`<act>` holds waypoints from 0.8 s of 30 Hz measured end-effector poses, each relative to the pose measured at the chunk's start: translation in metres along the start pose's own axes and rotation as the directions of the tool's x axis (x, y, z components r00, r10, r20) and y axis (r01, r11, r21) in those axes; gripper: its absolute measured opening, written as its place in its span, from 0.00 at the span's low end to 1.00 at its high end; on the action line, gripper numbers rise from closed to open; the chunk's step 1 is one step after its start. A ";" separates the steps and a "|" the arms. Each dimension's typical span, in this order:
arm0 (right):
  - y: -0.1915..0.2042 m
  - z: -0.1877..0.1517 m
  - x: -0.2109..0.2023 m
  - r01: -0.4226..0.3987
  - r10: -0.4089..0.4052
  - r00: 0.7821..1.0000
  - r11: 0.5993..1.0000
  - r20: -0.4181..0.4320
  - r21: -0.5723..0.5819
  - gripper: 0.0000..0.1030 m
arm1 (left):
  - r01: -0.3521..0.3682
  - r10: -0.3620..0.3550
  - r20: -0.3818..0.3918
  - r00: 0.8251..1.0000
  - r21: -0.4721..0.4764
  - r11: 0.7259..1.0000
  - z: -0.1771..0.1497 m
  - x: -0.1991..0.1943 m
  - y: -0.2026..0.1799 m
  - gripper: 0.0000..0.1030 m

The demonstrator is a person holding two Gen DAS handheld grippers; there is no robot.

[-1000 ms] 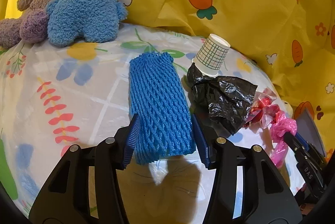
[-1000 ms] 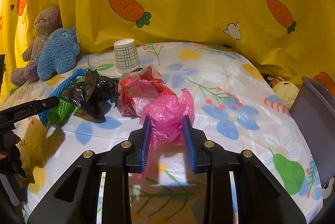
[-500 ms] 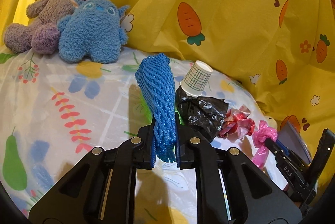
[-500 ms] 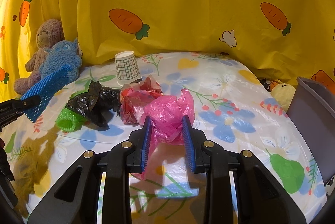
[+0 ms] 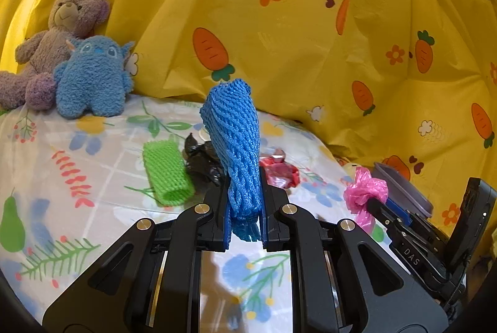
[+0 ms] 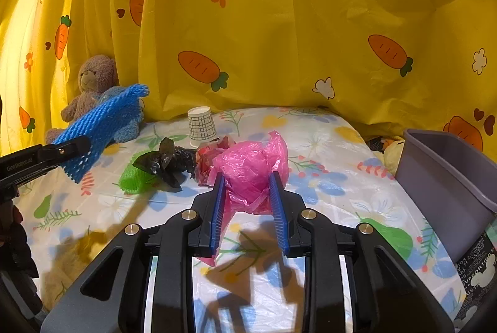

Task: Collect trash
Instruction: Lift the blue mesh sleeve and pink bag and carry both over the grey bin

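**Both tongs loaded, bin off to the right**

Right now, through the left wrist camera, my left tongs [image 5: 243, 227] are clenched on the blue foam net [image 5: 237, 146], which stands up and away from the floral sheet [image 5: 62, 165]; I pinch it near its lower end, probably so the rest hangs clear of the other litter. Lying on the sheet beyond are a green foam net [image 5: 167, 174], a black bag [image 5: 202, 160] beside it and a red wrapper [image 5: 281, 171].

From the right wrist camera, my right tongs [image 6: 248, 208] grasp the crumpled pink bag [image 6: 253, 174], bunched between the blue pads. A paper cup [image 6: 202, 126] stands upside down behind the pile. The grey bin [image 6: 447, 177] sits at the right edge, near the sheet, which I judge is where both loads belong.
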State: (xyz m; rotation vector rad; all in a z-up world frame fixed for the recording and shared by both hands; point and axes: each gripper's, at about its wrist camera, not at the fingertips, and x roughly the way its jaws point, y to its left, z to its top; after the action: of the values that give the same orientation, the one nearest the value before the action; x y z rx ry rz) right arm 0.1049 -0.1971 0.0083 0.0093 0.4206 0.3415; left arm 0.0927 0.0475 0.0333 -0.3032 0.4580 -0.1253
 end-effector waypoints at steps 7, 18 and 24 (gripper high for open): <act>-0.012 -0.006 -0.027 0.017 -0.017 1.000 1.000 0.026 0.005 0.28 | 0.067 -0.066 -0.019 0.998 0.062 0.996 -0.007 0.004 -0.037 0.12; -0.038 -0.007 -0.052 0.068 -0.070 0.995 0.997 0.065 0.033 0.28 | 0.168 -0.161 -0.066 0.985 0.133 0.977 -0.010 0.023 -0.084 0.12; -0.061 -0.004 -0.063 0.114 -0.120 0.989 0.991 0.088 0.062 0.28 | 0.213 -0.197 -0.096 0.976 0.194 0.958 -0.009 0.042 -0.122 0.12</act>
State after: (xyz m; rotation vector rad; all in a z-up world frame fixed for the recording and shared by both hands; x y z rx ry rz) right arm 0.0693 -0.2757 0.0247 0.0556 0.3381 0.2123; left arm 0.1193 -0.0780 0.0467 -0.1444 0.4841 -0.3854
